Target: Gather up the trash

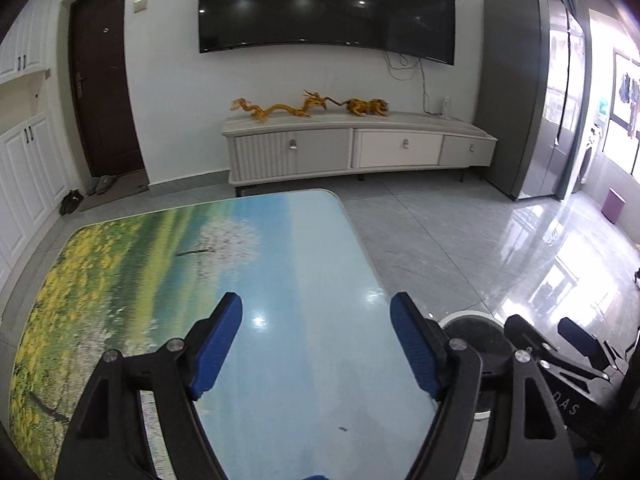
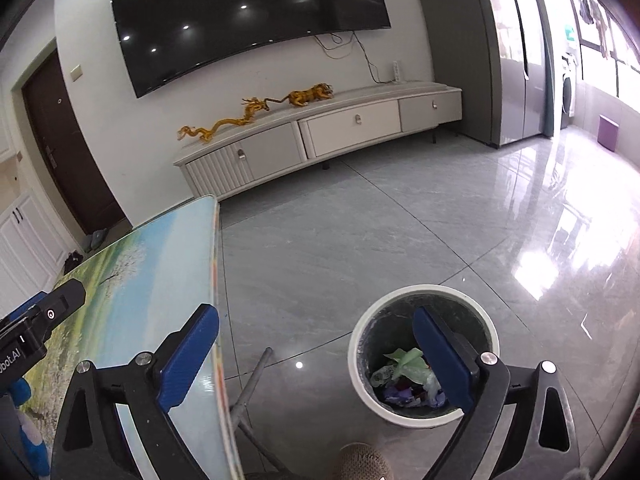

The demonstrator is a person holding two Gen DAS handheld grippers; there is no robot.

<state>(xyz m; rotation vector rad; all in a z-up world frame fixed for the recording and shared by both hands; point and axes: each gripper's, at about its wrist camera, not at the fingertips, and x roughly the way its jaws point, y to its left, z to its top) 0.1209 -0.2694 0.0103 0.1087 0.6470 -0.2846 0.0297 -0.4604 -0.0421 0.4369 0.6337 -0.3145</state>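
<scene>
A living room seen from two hand-held grippers, described from left to right with the worktop (image 1: 280,280) as the landmark. The worktop is a glossy rectangular surface printed with a landscape of yellow flowers, green field and blue sky.

The left gripper (image 1: 316,344) hovers above the near end of the worktop. Its jaws are spread wide and released, with nothing between the blue pads (image 1: 218,344). A small dark speck (image 1: 343,429) lies on the worktop below the jaws.

Just beyond the worktop's right edge, down on the grey tiled floor (image 2: 360,240), stands a round white trash bin (image 2: 424,354). Inside it lies the collected trash (image 2: 404,376): a green leaf-like scrap, clear plastic and crumpled purple and dark pieces.

The right gripper (image 2: 316,352) hangs over the floor to the right of the worktop. Its jaws are also spread apart and hold nothing. Its left pad sits over the worktop's edge, and its right pad overlaps the bin's opening in the view. A grey metal leg (image 2: 252,384) shows beneath the worktop's edge.

Far behind the worktop, a low white TV cabinet (image 1: 360,144) stands against the wall, carrying golden dragon figurines (image 1: 308,106), beneath a large dark television (image 1: 328,4). A grey refrigerator (image 1: 528,88) stands to the cabinet's right.
</scene>
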